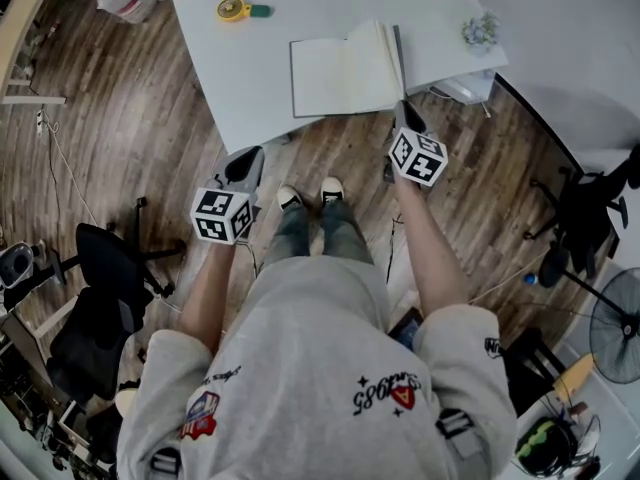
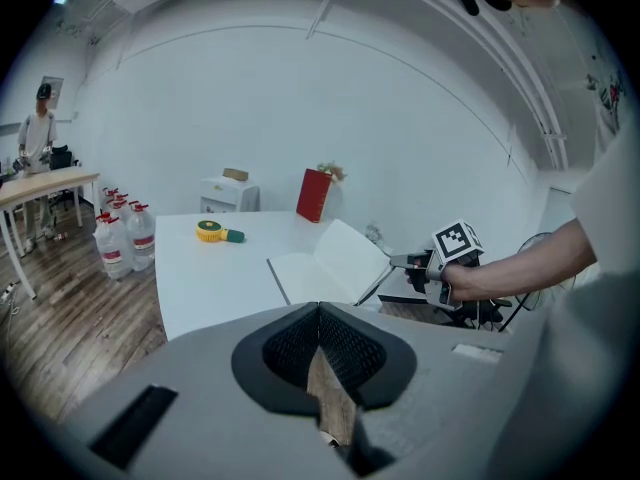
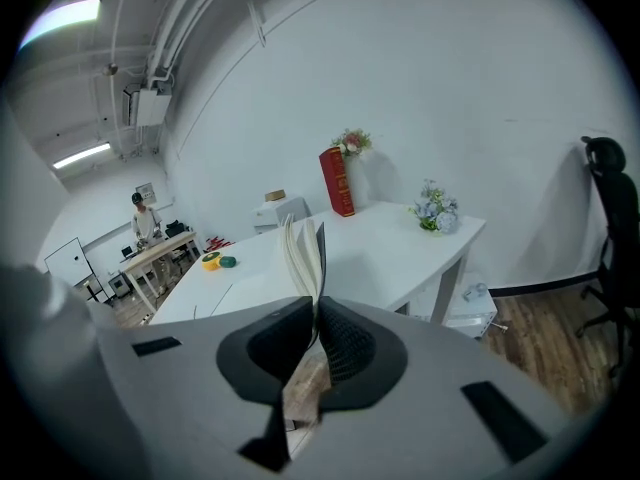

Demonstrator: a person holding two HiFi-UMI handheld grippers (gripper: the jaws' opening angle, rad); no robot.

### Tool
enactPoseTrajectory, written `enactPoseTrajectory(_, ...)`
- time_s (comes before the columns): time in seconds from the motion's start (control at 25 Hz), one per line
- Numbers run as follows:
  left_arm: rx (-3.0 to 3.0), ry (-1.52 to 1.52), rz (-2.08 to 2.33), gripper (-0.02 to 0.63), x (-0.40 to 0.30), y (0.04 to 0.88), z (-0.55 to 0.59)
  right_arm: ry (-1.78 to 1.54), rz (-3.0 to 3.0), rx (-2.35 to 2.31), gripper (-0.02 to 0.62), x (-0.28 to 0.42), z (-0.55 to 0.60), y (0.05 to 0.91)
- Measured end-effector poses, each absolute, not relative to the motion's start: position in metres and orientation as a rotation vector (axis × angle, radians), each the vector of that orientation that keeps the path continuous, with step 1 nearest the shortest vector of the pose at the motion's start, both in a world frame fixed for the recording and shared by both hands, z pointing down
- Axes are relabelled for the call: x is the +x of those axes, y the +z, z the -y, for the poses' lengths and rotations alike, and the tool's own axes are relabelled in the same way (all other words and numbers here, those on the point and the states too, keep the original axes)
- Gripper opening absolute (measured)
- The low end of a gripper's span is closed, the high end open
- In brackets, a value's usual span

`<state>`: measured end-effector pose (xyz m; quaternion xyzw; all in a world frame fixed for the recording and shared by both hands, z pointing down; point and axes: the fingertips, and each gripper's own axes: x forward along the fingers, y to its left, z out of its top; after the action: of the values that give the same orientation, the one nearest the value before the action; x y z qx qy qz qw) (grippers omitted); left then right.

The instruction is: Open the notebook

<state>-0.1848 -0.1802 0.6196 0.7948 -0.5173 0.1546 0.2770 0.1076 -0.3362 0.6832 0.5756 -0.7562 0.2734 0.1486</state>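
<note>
I am gripping the notebook (image 1: 340,76) with my right tongs (image 1: 404,114), narrowed down onto the near edge of its raised part. In the right gripper view a sheaf of pale pages and the dark cover are standing edge-on between the pads. The book is lying near the front edge of the white worktop (image 1: 250,78), one leaf already lying flat to the left and the rest standing nearly upright at the spine, so I am judging it about half open.

My left tongs (image 1: 247,164) are hanging off the worktop over the wooden floor, pads together with nothing between them.

I am expecting the book to handle lightly. The cover looks fairly stiff, but the pages are thin and floppy and could fan out or slip from the pads. The outer edge, far from the spine, seems the best place to hold. The flat leaf may be wanting a press from the free tongs so the whole book is not sliding.

I am counting one notebook, two tongs, one round yellow thing with a green end (image 1: 236,9), one small bunch of flowers (image 1: 480,30) and one upright red book (image 3: 338,181). The water bottles (image 2: 125,240) beside the worktop are crowding together too much for me to count.
</note>
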Motion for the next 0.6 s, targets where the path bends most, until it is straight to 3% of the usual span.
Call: enactPoseTrajectory(0.6, 2.100, 0.444, 1.393, 0.005, -0.180, 0.631, 0.205, 0.917, 2.052, 1.662, 0.032, 0.145, 0.376, 0.725)
